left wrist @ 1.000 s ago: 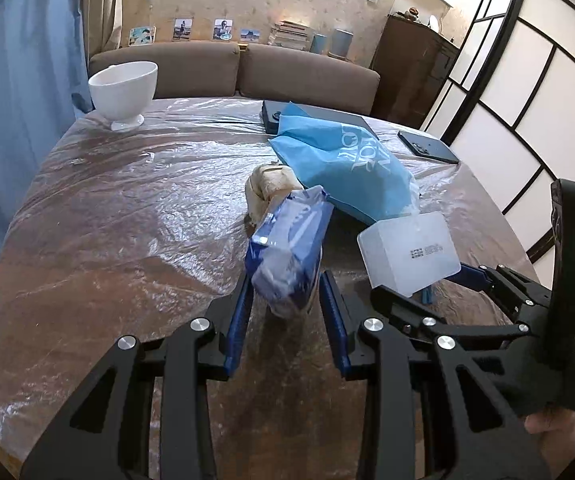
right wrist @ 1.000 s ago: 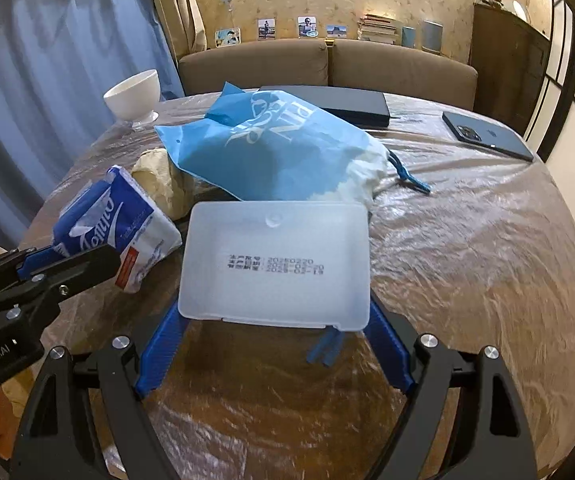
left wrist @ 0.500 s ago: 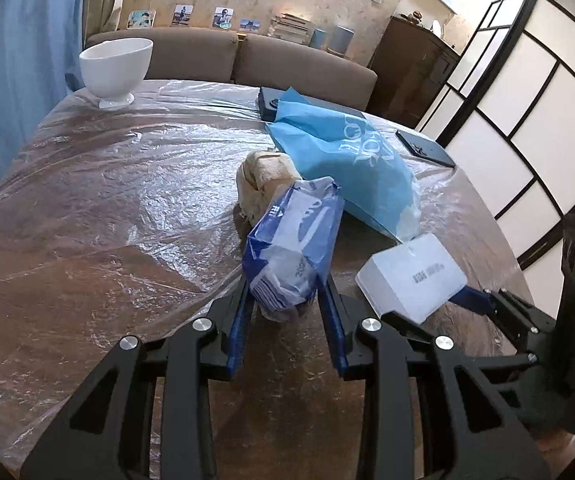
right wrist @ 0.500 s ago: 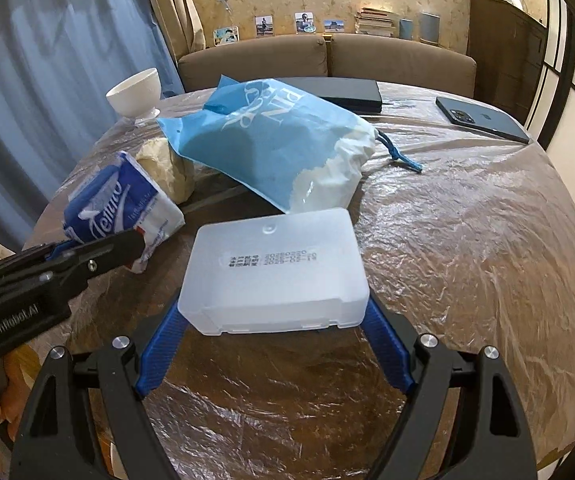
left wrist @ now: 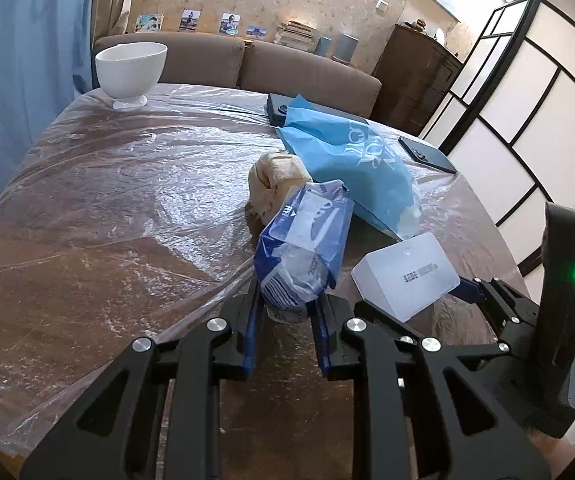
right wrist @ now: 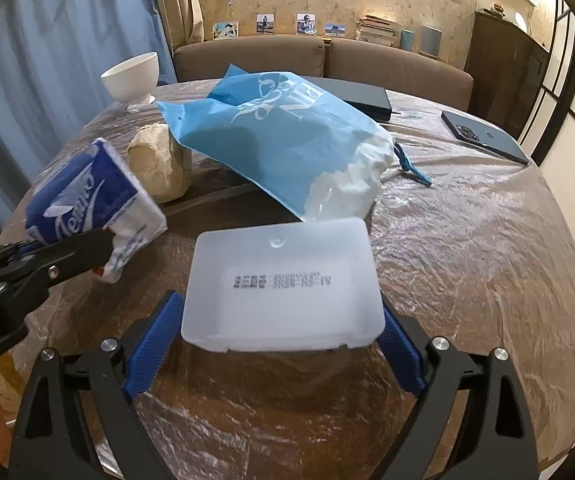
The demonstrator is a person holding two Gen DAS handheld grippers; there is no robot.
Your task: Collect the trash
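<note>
My left gripper (left wrist: 287,312) is shut on a blue and white tissue pack (left wrist: 303,248), which sticks out forward and tilts up above the table. In the right wrist view the same pack (right wrist: 87,200) hangs at the left in that gripper's black finger (right wrist: 83,250). My right gripper (right wrist: 281,304) has a white translucent plastic box (right wrist: 283,280) between its blue fingers. Its jaws are opening, and the box is still wedged between them, tilted, with its printed face toward the camera. Behind lie a crumpled beige paper wad (right wrist: 159,164) and a blue drawstring bag (right wrist: 279,136).
Wrinkled clear plastic covers the round wooden table (left wrist: 127,200). A white bowl (left wrist: 131,68) stands at the far left edge. A dark flat case (right wrist: 363,96) and a phone (right wrist: 483,140) lie at the back right. A brown sofa stands beyond the table.
My left jaws closed onto the tissue pack, which now tilts up off the table. The white box in my right gripper changed its tilt and now faces the camera.
</note>
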